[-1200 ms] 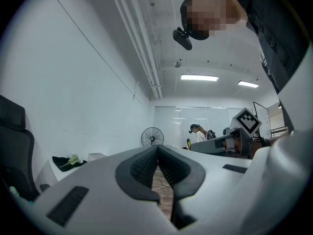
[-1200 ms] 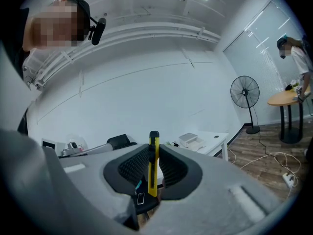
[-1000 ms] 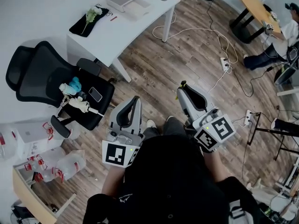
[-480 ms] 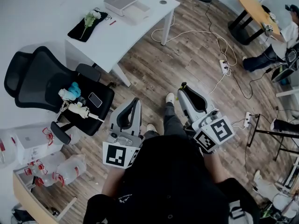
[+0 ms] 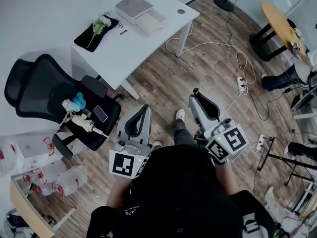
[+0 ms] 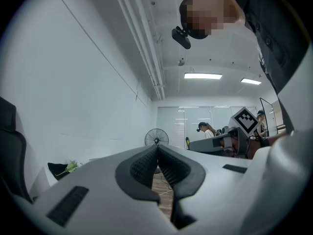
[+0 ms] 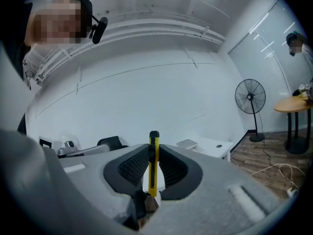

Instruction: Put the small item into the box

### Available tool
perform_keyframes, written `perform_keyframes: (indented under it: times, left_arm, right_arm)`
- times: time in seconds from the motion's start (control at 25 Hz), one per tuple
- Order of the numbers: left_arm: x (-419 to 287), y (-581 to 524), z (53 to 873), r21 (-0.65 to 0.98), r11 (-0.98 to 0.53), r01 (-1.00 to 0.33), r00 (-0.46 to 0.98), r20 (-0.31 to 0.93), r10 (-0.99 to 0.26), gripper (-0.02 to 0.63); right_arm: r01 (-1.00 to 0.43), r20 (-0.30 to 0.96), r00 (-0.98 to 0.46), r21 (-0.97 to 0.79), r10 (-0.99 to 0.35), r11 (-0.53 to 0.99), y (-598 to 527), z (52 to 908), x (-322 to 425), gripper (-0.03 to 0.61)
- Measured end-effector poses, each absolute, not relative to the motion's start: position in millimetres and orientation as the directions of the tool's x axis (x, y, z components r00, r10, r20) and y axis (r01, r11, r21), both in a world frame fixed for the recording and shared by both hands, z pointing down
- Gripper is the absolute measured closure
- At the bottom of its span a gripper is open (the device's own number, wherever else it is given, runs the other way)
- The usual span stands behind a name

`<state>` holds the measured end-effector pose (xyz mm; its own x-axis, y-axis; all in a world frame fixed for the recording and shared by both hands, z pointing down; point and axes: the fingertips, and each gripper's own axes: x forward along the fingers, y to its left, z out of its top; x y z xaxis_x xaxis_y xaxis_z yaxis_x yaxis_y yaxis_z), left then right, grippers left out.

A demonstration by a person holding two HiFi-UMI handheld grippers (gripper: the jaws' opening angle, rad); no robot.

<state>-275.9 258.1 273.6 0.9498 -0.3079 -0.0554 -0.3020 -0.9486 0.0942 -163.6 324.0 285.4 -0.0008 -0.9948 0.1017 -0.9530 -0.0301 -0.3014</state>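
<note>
My right gripper [image 7: 154, 150] is shut on a thin yellow utility knife [image 7: 153, 168] with a black tip, held upright between the pads. In the head view the right gripper [image 5: 194, 94] is held close in front of the body, with the knife's tip [image 5: 195, 89] poking past the jaws. My left gripper [image 5: 144, 107] hangs beside it, shut with nothing in it; its pads meet in the left gripper view [image 6: 157, 150]. A flat grey-white box [image 5: 133, 8] lies on the white table [image 5: 148, 38] well ahead. It also shows small in the right gripper view [image 7: 187, 143].
A black mat with a white flower [image 5: 96, 28] lies on the table's left part. A black office chair [image 5: 44, 90] holding a phone and small items stands at left. Cables and a power strip [image 5: 241, 83] run over the wooden floor. A round wooden table [image 5: 280, 21] is at upper right.
The head view has shifted a little, so table and chair sit slightly elsewhere in it. A foot has stepped forward. Both grippers keep their pose and hold.
</note>
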Motion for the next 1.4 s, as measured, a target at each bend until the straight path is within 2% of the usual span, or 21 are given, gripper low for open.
perform_keyframes:
  times: [0.84, 1.24, 1.4]
  left_arm:
    - [-107, 203, 267, 0.068, -0.903, -0.424, 0.903, -0.047, -0.428, 0.609]
    - [-84, 177, 276, 0.079, -0.869, -0.489, 0.87, -0.023, -0.492, 0.609]
    - [-74, 156, 284, 0.094, -0.871, -0.482, 0.874, -0.015, -0.485, 0.609]
  right_arm:
    - [-0.943, 0.085, -0.143, -0.314, -0.986, 0.11, 254, 288, 10, 0.511]
    - [-0.93, 0.096, -0.201, -0.33, -0.975, 0.159, 226, 300, 41, 0.511]
    - [-0.934, 0.113, -0.183, -0.331, -0.976, 0.137, 207, 307, 51, 0.511]
